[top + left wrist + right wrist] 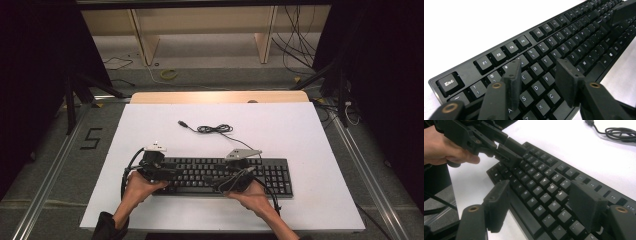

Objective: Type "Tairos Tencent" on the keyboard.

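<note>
A black keyboard (274, 173) lies flat on the white board (310, 135), near its front edge. Its cable (215, 129) runs back to a loose coil with a free USB plug. My left gripper (172, 172) hangs open over the keyboard's left end; in the left gripper view its jaws (540, 75) straddle the letter keys around E, R and D, with nothing between them. My right gripper (226, 181) is open above the middle keys, its jaws (541, 200) spread over the keyboard (541, 177). The left gripper (507, 151) hovers farther off above the left keys.
The white board sits on a wooden table (215, 96). Bare white surface lies behind the keyboard and to both sides. The coiled cable (621, 132) rests behind the keyboard's middle. A hand (441, 147) grips the left tool. Metal rails and floor surround the table.
</note>
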